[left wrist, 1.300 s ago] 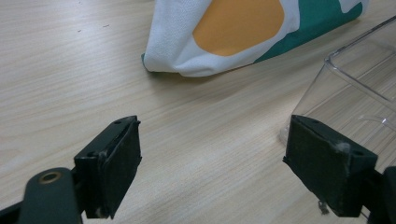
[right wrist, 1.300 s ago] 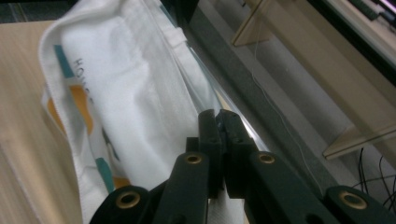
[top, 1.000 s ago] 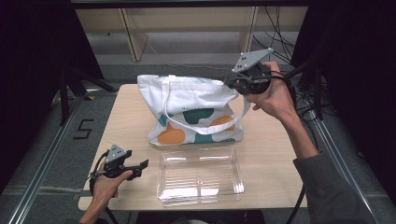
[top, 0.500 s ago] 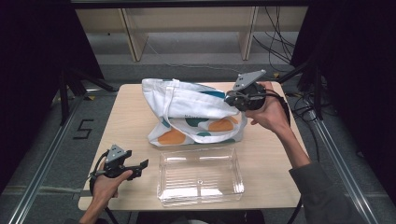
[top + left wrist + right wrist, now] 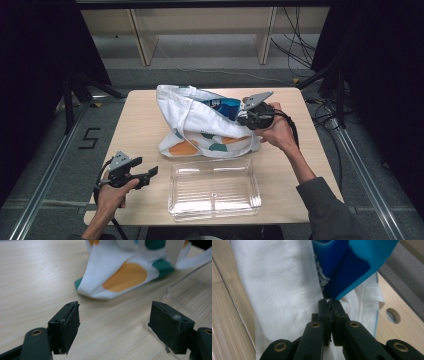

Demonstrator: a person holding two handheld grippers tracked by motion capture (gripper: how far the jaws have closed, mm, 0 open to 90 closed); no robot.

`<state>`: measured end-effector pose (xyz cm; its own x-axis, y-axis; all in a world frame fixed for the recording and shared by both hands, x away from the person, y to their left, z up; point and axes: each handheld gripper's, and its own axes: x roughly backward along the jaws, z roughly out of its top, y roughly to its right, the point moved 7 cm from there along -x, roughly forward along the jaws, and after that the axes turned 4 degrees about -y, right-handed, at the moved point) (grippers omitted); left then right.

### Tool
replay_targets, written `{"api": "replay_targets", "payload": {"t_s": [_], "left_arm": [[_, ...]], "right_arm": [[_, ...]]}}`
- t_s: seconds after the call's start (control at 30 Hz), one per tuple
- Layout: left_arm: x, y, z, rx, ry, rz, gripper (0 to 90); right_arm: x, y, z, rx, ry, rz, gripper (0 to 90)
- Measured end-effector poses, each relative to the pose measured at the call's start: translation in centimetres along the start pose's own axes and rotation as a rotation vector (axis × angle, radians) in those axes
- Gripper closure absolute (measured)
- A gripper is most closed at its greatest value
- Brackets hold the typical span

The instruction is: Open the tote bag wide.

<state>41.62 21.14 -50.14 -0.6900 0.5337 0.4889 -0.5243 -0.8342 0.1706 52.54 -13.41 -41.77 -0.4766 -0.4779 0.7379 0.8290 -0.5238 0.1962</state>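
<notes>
A white tote bag [image 5: 200, 127] with orange and green spots lies slumped on the wooden table [image 5: 145, 115]. A blue packet [image 5: 222, 106] pokes out of its mouth on the right. My right gripper [image 5: 241, 119] is shut at that mouth. In the right gripper view its jaws [image 5: 329, 302] pinch the corner of the blue packet [image 5: 347, 270], with the white bag cloth [image 5: 287, 290] pressed alongside. My left gripper [image 5: 149, 176] rests low at the front left, open with nothing between its pads [image 5: 67, 325]. Its jaws have just been closing a little. They point toward the bag's bottom corner [image 5: 117, 280].
A clear plastic tray [image 5: 215, 165] sits in front of the bag near the table's front edge, and its corner [image 5: 175, 287] lies just right of my left gripper. Dark stands and cables flank the table, with wooden shelving behind it.
My right gripper has come down toward the table and the bag has sunk from upright to slumped. The blue packet now shows at the bag's mouth. The left hand has stayed put.
</notes>
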Motion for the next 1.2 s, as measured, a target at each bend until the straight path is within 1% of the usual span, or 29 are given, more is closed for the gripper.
{"api": "replay_targets", "payload": {"t_s": [0.07, 0.1, 0.17, 0.2, 0.23, 0.27, 0.3, 0.37, 0.4, 0.43, 0.47, 0.5, 0.53, 0.57, 0.63, 0.67, 0.7, 0.73, 0.77, 0.83, 0.87, 0.9, 0.93, 0.97, 1.03, 1.1, 1.13, 1.17, 1.2], "left_arm": [[0.2, 0.4, 1.3, -0.015, 0.025, -0.028, 28.3], [0.3, 0.8, 1.9, -0.017, 0.028, -0.045, 29.4], [0.3, 1.8, 3.7, -0.058, 0.039, -0.079, 30.2], [0.3, 2.2, 4.3, -0.061, 0.039, -0.09, 31.2], [0.1, 2.9, 5.4, -0.08, 0.04, -0.112, 32.0], [0.0, 3.2, 6.0, -0.092, 0.033, -0.117, 32.2], [-0.3, 3.8, 6.9, -0.105, 0.036, -0.129, 32.5], [-0.9, 4.5, 7.9, -0.114, 0.027, -0.142, 35.5], [-1.3, 4.9, 8.3, -0.125, 0.008, -0.151, 36.0], [-1.8, 5.1, 8.5, -0.136, -0.013, -0.15, 36.0], [-2.3, 5.3, 8.6, -0.143, -0.026, -0.139, 36.0], [-2.8, 5.4, 8.7, -0.149, -0.036, -0.135, 36.0], [-3.2, 5.4, 8.9, -0.144, -0.043, -0.133, 36.5], [-3.7, 5.6, 9.1, -0.127, -0.042, -0.143, 37.1], [-4.2, 5.8, 9.6, -0.129, -0.036, -0.154, 39.1], [-4.3, 5.9, 9.8, -0.132, -0.036, -0.147, 40.2], [-4.4, 5.9, 10.1, -0.146, -0.033, -0.146, 42.5], [-4.6, 5.9, 10.5, -0.148, -0.033, -0.139, 45.1], [-4.7, 5.9, 10.6, -0.154, -0.04, -0.134, 48.7], [-5.2, 5.7, 10.7, -0.159, -0.041, -0.134, 60.9], [-5.5, 5.6, 10.6, -0.167, -0.049, -0.14, 73.5], [-5.9, 5.6, 10.3, -0.181, -0.065, -0.143, 73.5], [-6.3, 5.5, 10.0, -0.199, -0.077, -0.14, 76.5], [-6.7, 5.3, 9.6, -0.21, -0.1, -0.136, 79.8], [-7.7, 4.9, 8.6, -0.198, -0.117, -0.154, 80.7], [-8.4, 4.4, 7.5, -0.186, -0.134, -0.155, 81.9], [-8.9, 4.1, 6.7, -0.199, -0.17, -0.16, 82.5], [-9.6, 3.7, 5.7, -0.204, -0.195, -0.148, 82.8], [-10.0, 3.5, 5.2, -0.199, -0.207, -0.151, 83.1]], "right_arm": [[-0.4, -0.1, -0.4, -0.009, 0.008, 0.011, 89.0], [-0.5, -0.2, -0.5, -0.01, 0.011, 0.013, 88.9], [-0.7, -0.2, -0.7, -0.011, 0.011, 0.016, 88.9], [-0.7, -0.2, -0.8, -0.021, 0.004, 0.022, 88.9], [-0.7, -0.2, -0.9, -0.025, 0.001, 0.02, 88.9], [-0.7, -0.3, -0.9, -0.029, 0.011, 0.027, 88.9], [-0.7, -0.3, -0.9, -0.027, 0.014, 0.026, 88.9], [-0.6, -0.3, -0.9, -0.026, 0.024, 0.027, 88.9], [-0.7, -0.3, -0.9, -0.013, 0.03, 0.025, 89.0], [-0.7, -0.3, -0.9, -0.013, 0.03, 0.025, 89.0], [-0.7, -0.3, -0.9, -0.015, 0.032, 0.029, 88.9], [-0.7, -0.4, -1.1, -0.039, 0.02, 0.034, 88.9], [-0.7, -0.4, -1.1, -0.036, 0.028, 0.033, 88.9], [-0.7, -0.3, -1.1, -0.034, 0.033, 0.028, 88.9], [-0.5, -0.3, -1.1, -0.025, 0.033, 0.034, 88.9], [-0.5, -0.5, -1.1, -0.026, 0.037, 0.037, 88.9], [-0.5, -0.4, -1.0, -0.019, 0.048, 0.033, 88.9], [-0.4, -0.5, -0.9, -0.021, 0.05, 0.032, 88.9], [-0.4, -0.5, -0.9, -0.027, 0.05, 0.03, 88.9], [-0.4, -0.6, -0.9, -0.028, 0.048, 0.037, 88.9], [-0.5, -0.6, -1.0, -0.027, 0.054, 0.036, 88.8], [-0.5, -0.6, -1.0, -0.027, 0.054, 0.036, 88.8], [-0.6, -0.6, -1.1, -0.032, 0.056, 0.041, 88.8], [-0.9, -0.7, -1.4, -0.033, 0.053, 0.051, 88.8], [-1.1, -0.7, -1.5, -0.038, 0.058, 0.054, 88.8], [-1.6, -0.9, -2.1, -0.049, 0.05, 0.062, 88.8], [-2.0, -1.0, -2.4, -0.044, 0.048, 0.064, 88.9], [-2.3, -1.1, -2.8, -0.051, 0.035, 0.073, 88.9], [-2.7, -1.2, -3.3, -0.047, 0.024, 0.085, 88.9]]}}
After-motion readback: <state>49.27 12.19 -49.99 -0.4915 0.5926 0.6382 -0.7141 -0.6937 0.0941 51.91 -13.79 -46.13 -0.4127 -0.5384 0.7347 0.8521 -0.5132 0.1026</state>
